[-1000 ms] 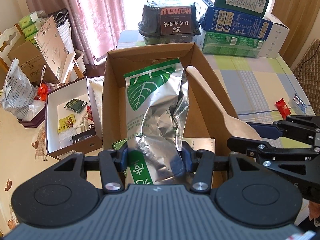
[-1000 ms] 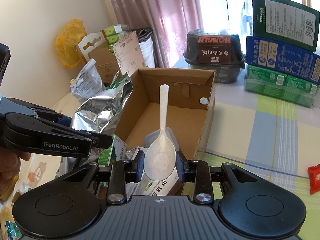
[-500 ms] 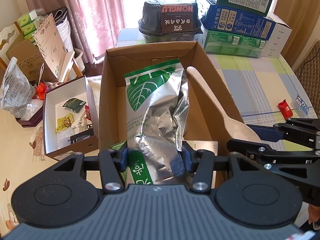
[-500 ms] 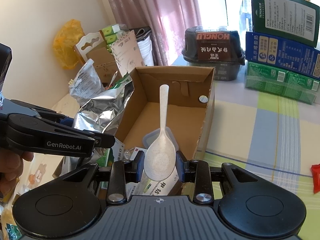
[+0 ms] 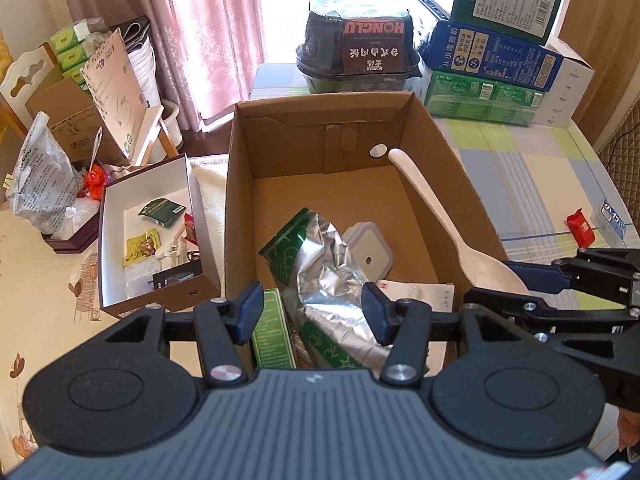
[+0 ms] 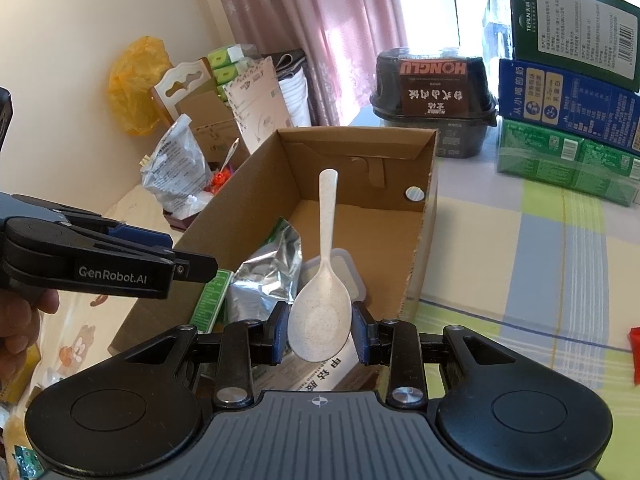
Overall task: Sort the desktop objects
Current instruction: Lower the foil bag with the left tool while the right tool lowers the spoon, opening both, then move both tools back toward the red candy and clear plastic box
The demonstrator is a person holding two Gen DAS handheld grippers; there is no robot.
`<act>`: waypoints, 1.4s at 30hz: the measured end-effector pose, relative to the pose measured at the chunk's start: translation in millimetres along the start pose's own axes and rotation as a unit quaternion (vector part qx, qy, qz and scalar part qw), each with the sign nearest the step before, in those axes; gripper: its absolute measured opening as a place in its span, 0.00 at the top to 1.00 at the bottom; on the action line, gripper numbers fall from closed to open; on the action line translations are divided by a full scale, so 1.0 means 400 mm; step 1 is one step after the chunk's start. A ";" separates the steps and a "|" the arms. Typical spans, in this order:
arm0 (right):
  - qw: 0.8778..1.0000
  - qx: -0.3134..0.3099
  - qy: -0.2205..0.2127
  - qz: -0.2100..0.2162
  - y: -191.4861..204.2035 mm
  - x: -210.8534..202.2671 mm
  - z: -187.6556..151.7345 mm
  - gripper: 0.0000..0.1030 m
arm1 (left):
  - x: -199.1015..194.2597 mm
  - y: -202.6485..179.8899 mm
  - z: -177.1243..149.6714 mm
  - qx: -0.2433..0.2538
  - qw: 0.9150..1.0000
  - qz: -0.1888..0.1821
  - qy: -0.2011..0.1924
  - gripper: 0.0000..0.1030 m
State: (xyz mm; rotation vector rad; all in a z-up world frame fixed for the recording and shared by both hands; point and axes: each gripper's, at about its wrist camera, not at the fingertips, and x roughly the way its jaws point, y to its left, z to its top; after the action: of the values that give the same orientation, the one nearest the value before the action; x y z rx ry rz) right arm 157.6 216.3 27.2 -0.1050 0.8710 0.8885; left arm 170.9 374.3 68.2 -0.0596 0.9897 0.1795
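Observation:
An open cardboard box [image 5: 236,200] [image 6: 248,208] stands on the table in front of both grippers. A silver and green foil bag [image 5: 328,276] [image 6: 268,280] lies slumped inside it, against a small grey-lidded container [image 5: 368,252]. My left gripper [image 5: 312,312] [image 6: 192,268] hovers over the box's near edge, open, its pads clear of the bag below. My right gripper [image 6: 320,330] [image 5: 500,286] is shut on the bowl of a pale speckled spoon [image 6: 328,216] [image 5: 432,208], whose handle points out over the box.
A small green carton [image 5: 272,332] sits in the box's near corner. Left of it are a white open box [image 5: 120,240] of small items and a plastic bag [image 5: 40,188]. Behind stand a black food container [image 5: 356,52] and stacked cartons [image 5: 492,60]. A red packet [image 5: 580,222] lies at the right.
The foil bag stood upright between the left pads; now it has dropped and lies in the box, and the left jaws stand apart. The right gripper and spoon have not moved.

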 end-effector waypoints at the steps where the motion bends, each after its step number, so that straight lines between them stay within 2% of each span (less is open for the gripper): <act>1: 1.000 0.001 0.000 0.001 0.001 0.000 0.001 0.71 | -0.001 0.000 -0.002 0.000 1.000 0.000 0.000 0.53; 6: 1.000 0.010 -0.010 0.000 0.000 -0.004 0.012 0.69 | -0.004 0.001 -0.010 0.001 1.000 0.003 0.003 0.53; 7: 1.000 0.011 -0.009 0.000 -0.002 -0.003 0.014 0.66 | -0.006 0.001 -0.012 0.001 1.000 0.004 0.002 0.53; 8: 1.000 0.013 -0.009 0.000 -0.004 -0.003 0.015 0.57 | -0.007 0.001 -0.014 0.002 1.000 0.005 0.002 0.53; 10: 1.000 0.012 -0.013 0.001 -0.008 -0.009 0.015 0.52 | -0.010 0.000 -0.016 0.002 1.000 0.006 0.003 0.53; 19: 0.999 0.024 -0.022 -0.009 -0.044 -0.056 0.002 0.51 | -0.022 -0.014 -0.031 0.003 1.000 0.005 0.004 0.50; 24: 0.999 0.034 -0.030 -0.016 -0.067 -0.102 -0.005 0.45 | -0.042 -0.029 -0.037 0.005 1.000 0.005 0.000 0.49; 31: 0.998 0.040 -0.040 -0.025 -0.090 -0.178 -0.032 0.38 | -0.091 -0.071 -0.055 0.006 1.000 -0.001 -0.011 0.40; 38: 0.998 0.043 -0.044 -0.033 -0.117 -0.258 -0.080 0.26 | -0.146 -0.137 -0.086 0.014 1.000 -0.007 -0.022 0.32; 42: 0.997 0.050 -0.046 -0.041 -0.143 -0.308 -0.113 0.20 | -0.177 -0.181 -0.105 0.021 0.999 -0.009 -0.029 0.23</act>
State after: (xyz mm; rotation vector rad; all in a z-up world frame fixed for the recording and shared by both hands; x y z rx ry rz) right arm 130.8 82.0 68.8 -0.0130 0.8169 0.7656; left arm 111.1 288.8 102.1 -0.0258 0.9352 0.1430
